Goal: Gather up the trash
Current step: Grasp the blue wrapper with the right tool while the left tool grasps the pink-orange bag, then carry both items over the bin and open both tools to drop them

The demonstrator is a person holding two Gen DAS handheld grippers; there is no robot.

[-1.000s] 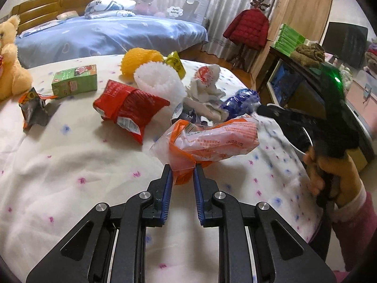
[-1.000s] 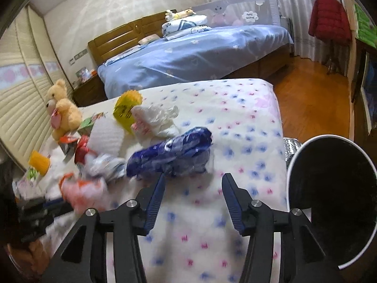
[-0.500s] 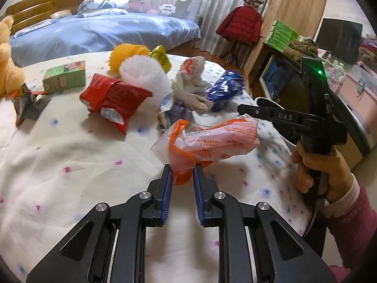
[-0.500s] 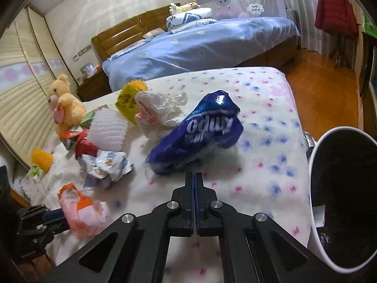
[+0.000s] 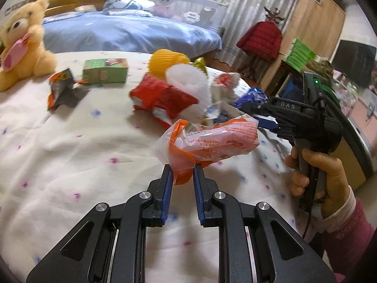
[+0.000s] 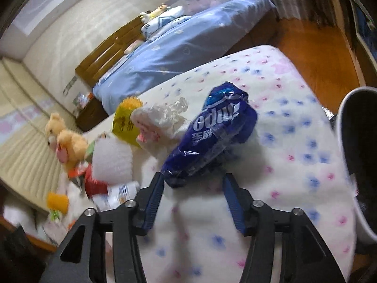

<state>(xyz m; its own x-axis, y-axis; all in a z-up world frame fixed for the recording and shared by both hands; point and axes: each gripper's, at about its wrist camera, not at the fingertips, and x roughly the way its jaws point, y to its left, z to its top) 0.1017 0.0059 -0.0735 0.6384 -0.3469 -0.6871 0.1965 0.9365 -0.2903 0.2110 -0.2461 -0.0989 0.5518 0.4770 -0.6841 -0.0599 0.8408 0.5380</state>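
A: Bedspread (image 5: 70, 146) first: we had litter strewn across it, and the bin (image 6: 353, 155) stood off its right edge.

B: Our left gripper (image 5: 182, 176) pinched the orange bag (image 5: 212, 141), lifted clear. Our right gripper (image 6: 192, 181) stood wide, the blue wrapper (image 6: 212, 136) just ahead.

A: We judged a firm pinch on crumpled film best, then straight to the bin.

B: Red packet (image 5: 162, 99), white foam net (image 5: 188, 80) and green box (image 5: 105, 70) waited; the teddy bear (image 5: 23, 44) wasn't trash.

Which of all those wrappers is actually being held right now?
The orange and clear plastic wrapper, pinched by its tail in the left hand-held gripper. The blue wrapper sits between the right hand-held gripper's open fingers; the red packet lies untouched.
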